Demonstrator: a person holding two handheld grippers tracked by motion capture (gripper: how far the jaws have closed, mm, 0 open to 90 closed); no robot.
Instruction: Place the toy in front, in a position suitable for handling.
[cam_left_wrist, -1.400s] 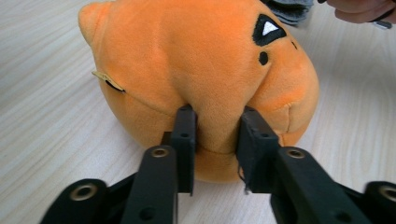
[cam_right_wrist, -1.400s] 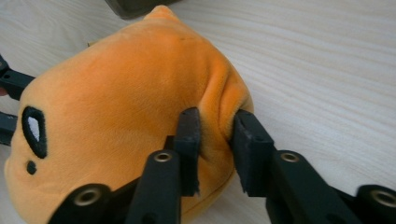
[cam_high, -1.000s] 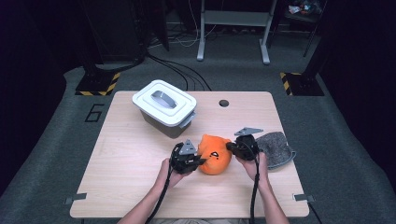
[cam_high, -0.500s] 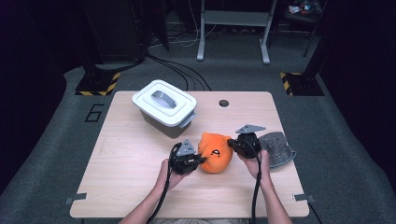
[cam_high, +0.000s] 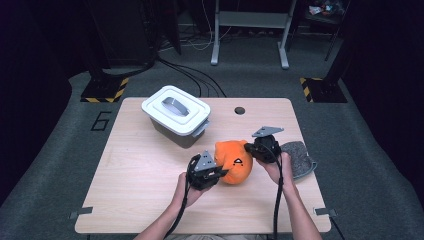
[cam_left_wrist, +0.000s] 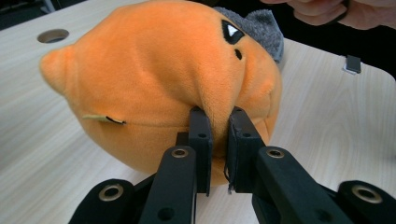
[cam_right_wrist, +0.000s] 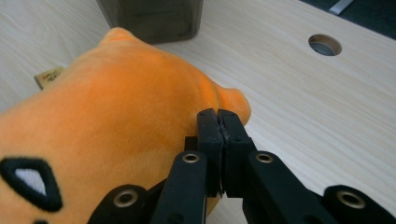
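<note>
An orange plush toy (cam_high: 235, 162) with a black-and-white embroidered face hangs between my two grippers over the middle of the wooden table (cam_high: 140, 170). My left gripper (cam_high: 222, 172) comes in from the left. In the left gripper view it (cam_left_wrist: 218, 116) is shut on a raised fold of the plush toy (cam_left_wrist: 154, 79). My right gripper (cam_high: 248, 148) meets the toy from the right. In the right gripper view its jaws (cam_right_wrist: 218, 116) press together on the fabric of the plush toy (cam_right_wrist: 93, 135) beside a small pointed ear.
A grey bin with a white lid (cam_high: 175, 112) stands at the back left of the table. A grey felt piece (cam_high: 298, 155) lies at the right edge, behind the right hand. A cable hole (cam_high: 239, 110) sits near the far edge.
Both hands have risen a little, and the plush toy has come up with them. Both grips have stayed as they were.
</note>
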